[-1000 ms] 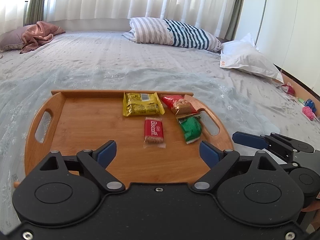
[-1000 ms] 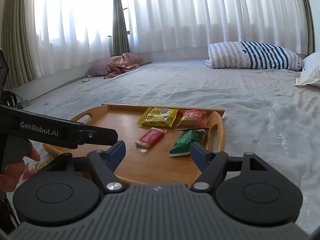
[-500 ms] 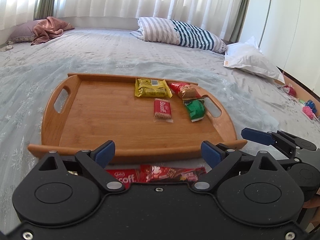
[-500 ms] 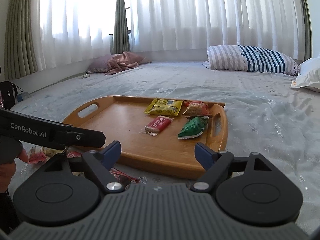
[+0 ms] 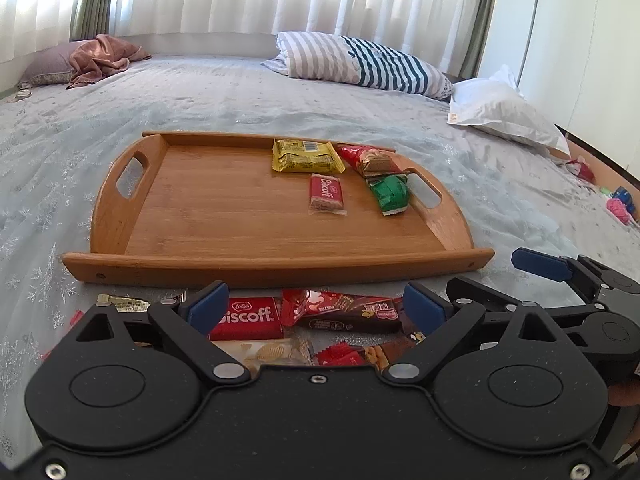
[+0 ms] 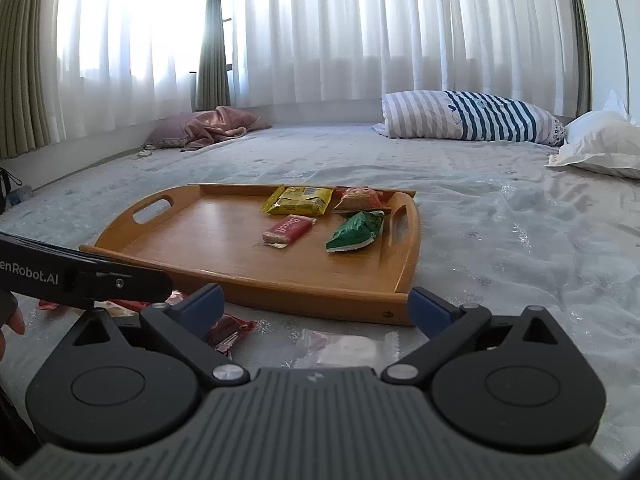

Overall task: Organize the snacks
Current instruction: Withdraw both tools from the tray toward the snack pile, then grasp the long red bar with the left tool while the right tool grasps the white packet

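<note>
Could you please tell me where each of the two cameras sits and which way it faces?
Left wrist: on the left gripper, looking down over loose snacks at the wooden tray; the right gripper shows at right.
Right wrist: on the right gripper, jaws opening, facing the tray's corner; the left gripper's arm and fingertips show at left.
Shared: tray, striped pillow.

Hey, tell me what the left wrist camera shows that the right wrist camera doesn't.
Only the left wrist view shows the big red Biscoff pack and the long red-and-brown bar lying on the bed in front of the tray, between the open fingers of the left hand-held gripper.

Only the right wrist view shows a clear-wrapped white snack below the right hand-held gripper, whose jaws are opening with nothing pressed between them.

Both show the wooden tray holding four snacks: yellow pack, small Biscoff, green packet, red-and-gold packet.
</note>
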{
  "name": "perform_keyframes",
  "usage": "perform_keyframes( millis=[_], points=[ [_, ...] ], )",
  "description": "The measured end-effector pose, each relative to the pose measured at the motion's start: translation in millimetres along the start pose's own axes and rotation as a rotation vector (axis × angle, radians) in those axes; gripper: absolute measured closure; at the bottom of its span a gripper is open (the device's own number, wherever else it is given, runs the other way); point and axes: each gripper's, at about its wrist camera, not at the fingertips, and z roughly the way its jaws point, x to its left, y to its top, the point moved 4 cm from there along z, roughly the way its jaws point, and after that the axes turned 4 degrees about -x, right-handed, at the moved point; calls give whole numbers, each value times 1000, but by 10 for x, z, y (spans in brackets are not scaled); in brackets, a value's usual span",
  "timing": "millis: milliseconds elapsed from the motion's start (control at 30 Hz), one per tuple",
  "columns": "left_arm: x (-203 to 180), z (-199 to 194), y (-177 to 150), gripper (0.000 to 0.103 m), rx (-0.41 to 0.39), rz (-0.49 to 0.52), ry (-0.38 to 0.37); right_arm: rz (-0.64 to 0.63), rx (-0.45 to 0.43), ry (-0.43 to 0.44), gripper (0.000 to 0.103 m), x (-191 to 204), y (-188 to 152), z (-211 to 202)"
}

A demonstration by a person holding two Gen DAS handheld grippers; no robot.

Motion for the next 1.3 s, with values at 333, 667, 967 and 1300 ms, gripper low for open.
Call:
perform_keyframes(
  millis=[333, 667, 967, 1300],
  points=[
    [-70, -62, -92, 8, -12, 30, 12, 29, 10, -35, 0, -48, -118, 27],
    [-97, -95, -250, 8, -1, 47, 23, 2, 32, -45, 0, -12, -187, 94],
    [-139, -223, -357, 8, -8, 67, 30, 38, 44, -51, 0, -56, -230, 125],
    [-223, -233, -471, 54, 54, 51, 0, 51, 34, -53, 1, -72, -265, 143]
  ],
)
